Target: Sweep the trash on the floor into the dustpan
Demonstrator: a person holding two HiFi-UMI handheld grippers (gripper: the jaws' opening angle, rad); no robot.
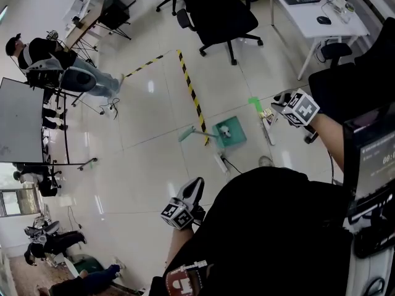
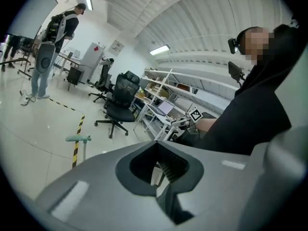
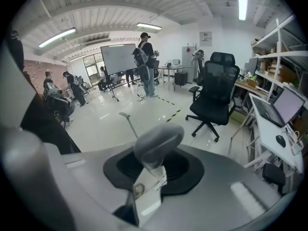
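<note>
broom in hand, pan waiting

the right gripper (image 3: 154, 172) is clamped on the grey broom handle (image 3: 158, 143); the left gripper (image 2: 161, 177) has its jaws together on nothing. the green dustpan (image 1: 239, 139) sits at frame centre, with a white scrap of trash (image 1: 225, 130) in it. best bet: short, low strokes toward the pan's mouth, free gripper steadying its upright handle (image 1: 187, 133) so it can't skate. the glossy tiled floor (image 1: 154, 110) looks slick; hazard tape (image 1: 190, 88) crosses it, an office chair (image 1: 222, 17) and desk (image 1: 308, 14) line the top, and a person (image 1: 62, 63) stands upper left
</note>
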